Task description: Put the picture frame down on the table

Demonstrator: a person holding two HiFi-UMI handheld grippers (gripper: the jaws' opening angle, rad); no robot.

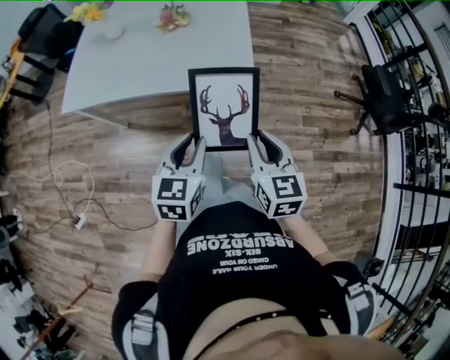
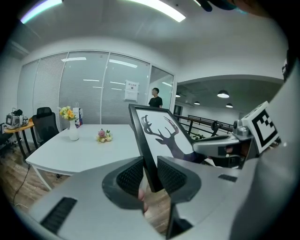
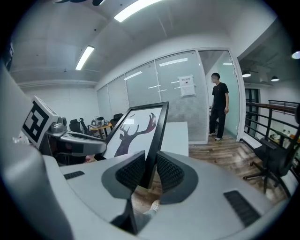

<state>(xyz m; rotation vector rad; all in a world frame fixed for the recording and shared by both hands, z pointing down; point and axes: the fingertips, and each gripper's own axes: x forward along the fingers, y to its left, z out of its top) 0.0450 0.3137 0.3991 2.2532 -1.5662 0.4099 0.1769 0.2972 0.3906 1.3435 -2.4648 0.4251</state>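
The picture frame (image 1: 223, 109), a black-rimmed print of a deer's head, is in the air between the two tools. It is held upright, its long axis running up and away from the person and its picture side facing them. The left gripper (image 1: 190, 146) is clenched on the lower part of the frame's left rail; in the left gripper view its fingers (image 2: 130, 176) press the black rim from both sides with no gap showing. The right gripper (image 1: 258, 143) is clamped the same way on the lower right rail, its fingers (image 3: 169, 172) pinching the rim. Both grips sit at about the same height, so neither hand is nearer and the load looks evenly shared. The desk (image 1: 140, 63) lies ahead of the fingers and somewhat to the person's left. In the head view the frame's top edge overlaps the desk's near edge, while the bottom of the frame hangs over the wooden floor (image 1: 316, 105). Judging from that, the frame is not yet over the desktop and the task is at its carrying stage. The coming move calls for both hands going forward and a little left together, then lowering. A vase of flowers (image 1: 111, 29) and a small posy (image 1: 172, 15) stand at the far side, well apart from the near edge.
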